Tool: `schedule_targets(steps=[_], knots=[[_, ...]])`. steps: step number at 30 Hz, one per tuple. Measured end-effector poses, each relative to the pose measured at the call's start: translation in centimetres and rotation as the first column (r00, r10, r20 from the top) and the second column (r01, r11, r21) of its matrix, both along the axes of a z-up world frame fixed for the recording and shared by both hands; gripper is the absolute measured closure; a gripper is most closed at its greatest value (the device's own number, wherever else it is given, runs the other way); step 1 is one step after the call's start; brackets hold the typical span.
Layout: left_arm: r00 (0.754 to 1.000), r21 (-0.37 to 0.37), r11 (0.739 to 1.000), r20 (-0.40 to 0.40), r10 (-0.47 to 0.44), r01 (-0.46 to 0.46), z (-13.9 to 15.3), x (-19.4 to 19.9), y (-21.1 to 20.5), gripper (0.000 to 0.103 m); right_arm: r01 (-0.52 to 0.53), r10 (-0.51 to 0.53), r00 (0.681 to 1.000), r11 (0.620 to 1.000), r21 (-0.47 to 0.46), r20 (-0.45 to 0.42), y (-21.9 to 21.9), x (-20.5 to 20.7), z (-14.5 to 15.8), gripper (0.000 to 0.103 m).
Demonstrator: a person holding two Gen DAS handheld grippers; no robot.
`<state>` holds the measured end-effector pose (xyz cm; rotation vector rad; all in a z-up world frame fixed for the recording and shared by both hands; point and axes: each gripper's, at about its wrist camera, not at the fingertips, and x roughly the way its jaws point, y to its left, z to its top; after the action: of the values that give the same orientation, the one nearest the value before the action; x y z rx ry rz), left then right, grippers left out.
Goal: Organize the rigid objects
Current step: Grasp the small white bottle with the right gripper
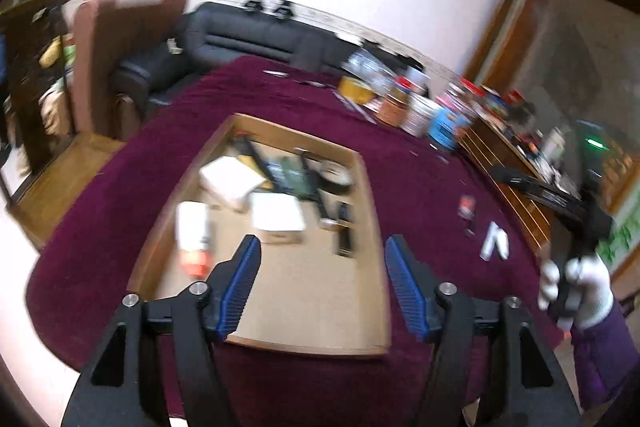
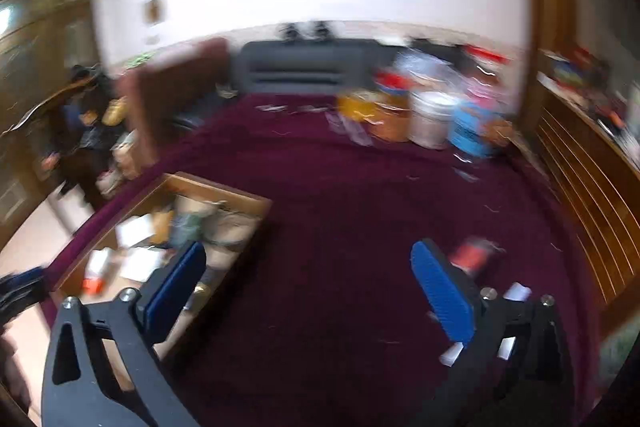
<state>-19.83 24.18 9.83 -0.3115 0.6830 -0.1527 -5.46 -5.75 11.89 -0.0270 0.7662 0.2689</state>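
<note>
Dark maroon cloth-covered table (image 1: pixel 120 227), the largest surface, carrying everything listed below; shallow rectangular wooden tray with a pale floor (image 1: pixel 370 211) at its centre, lying directly ahead of the left gripper (image 1: pixel 322 279), whose blue ribbed pads stand moderately apart with nothing between them, hovering above the tray's bare near end; tray contents crowded at the far end: flat white boxes (image 1: pixel 276 213), a white bottle with an orange-red base (image 1: pixel 193 239), and dark items too blurred to name; row of tins and tubs, yellow, orange, white and blue (image 2: pixel 432 123), along the far right of the cloth; right gripper (image 2: pixel 308 291), jaws spread wide and empty over bare cloth to the right of the tray, held by a white-gloved hand (image 1: pixel 576 287) as seen from the left wrist view; loose task pieces not yet in the tray, lying on the cloth near the right edge: a small red-and-dark object (image 1: pixel 467 207) and a small white tube-like object (image 1: pixel 495 242), both close to the right gripper's right-hand finger in the right wrist view. Risks, as judged: both views are smeared, so an approach at this pace could overshoot the small pieces and knock them toward the wooden slatted edge (image 1: pixel 516 187); the soft cloth may bunch under the pads and spoil a pinch on the low tube; a drop into the crowded far end of the tray could topple the white bottle; the two grippers work close together and could collide above the tray's right wall
</note>
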Motion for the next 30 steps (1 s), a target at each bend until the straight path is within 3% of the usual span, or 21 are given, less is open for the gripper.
schedule_targets(steps=[1, 3, 5, 6, 8, 9, 10, 15, 21, 27, 30], knots=[[0.999, 0.009, 0.999, -0.013, -0.042, 0.042, -0.1, 0.2, -1.5, 0.044, 0.050, -0.046, 0.995, 0.997, 0.050, -0.087, -2.9, 1.1, -1.4, 0.000], [0.995, 0.023, 0.996, -0.039, -0.087, 0.088, -0.4, 0.4, -3.4, 0.044, 0.157, -0.140, 0.980, 0.982, 0.109, -0.144, -7.2, 1.5, -3.4, 0.002], [0.988, 0.032, 0.990, -0.078, -0.131, 0.134, -0.9, 0.7, -5.4, 0.044, 0.241, -0.223, 0.960, 0.966, 0.096, -0.170, -10.7, 1.8, -5.0, 0.006], [0.986, 0.032, 0.989, -0.090, -0.142, 0.145, -1.0, 0.9, -6.1, 0.044, 0.273, -0.254, 0.951, 0.958, 0.090, -0.177, -12.2, 1.7, -5.6, 0.013], [0.981, 0.032, 0.986, -0.111, -0.160, 0.164, -1.2, 1.2, -7.5, 0.044, 0.327, -0.305, 0.929, 0.941, 0.082, -0.210, -15.2, 1.6, -6.8, 0.034], [0.979, 0.033, 0.985, -0.119, -0.164, 0.169, -1.2, 1.4, -8.1, 0.044, 0.342, -0.316, 0.920, 0.936, 0.081, -0.232, -16.3, 1.6, -7.2, 0.057], [0.977, 0.032, 0.984, -0.127, -0.169, 0.174, -1.3, 1.6, -8.8, 0.044, 0.353, -0.322, 0.910, 0.932, 0.080, -0.262, -17.2, 1.9, -7.9, 0.062], [0.961, 0.030, 0.973, -0.162, -0.223, 0.230, -1.2, 2.8, -12.8, 0.044, 0.348, -0.325, 0.906, 0.937, 0.040, -0.271, -18.2, 2.9, -9.4, 0.062], [0.927, 0.086, 0.935, -0.188, -0.324, 0.344, -0.5, 4.4, -19.4, 0.044, 0.383, -0.396, 0.897, 0.918, -0.104, -0.196, -17.4, 4.6, -10.9, 0.080], [0.878, 0.198, 0.855, -0.137, -0.460, 0.479, 0.2, 7.0, -27.7, 0.044, 0.420, -0.402, 0.896, 0.906, 0.062, -0.190, -21.4, 3.2, -11.3, 0.080], [0.845, 0.233, 0.813, -0.165, -0.508, 0.534, -0.9, 9.7, -31.7, 0.045, 0.411, -0.380, 0.905, 0.897, 0.161, -0.192, -23.9, 2.1, -11.6, 0.079]])
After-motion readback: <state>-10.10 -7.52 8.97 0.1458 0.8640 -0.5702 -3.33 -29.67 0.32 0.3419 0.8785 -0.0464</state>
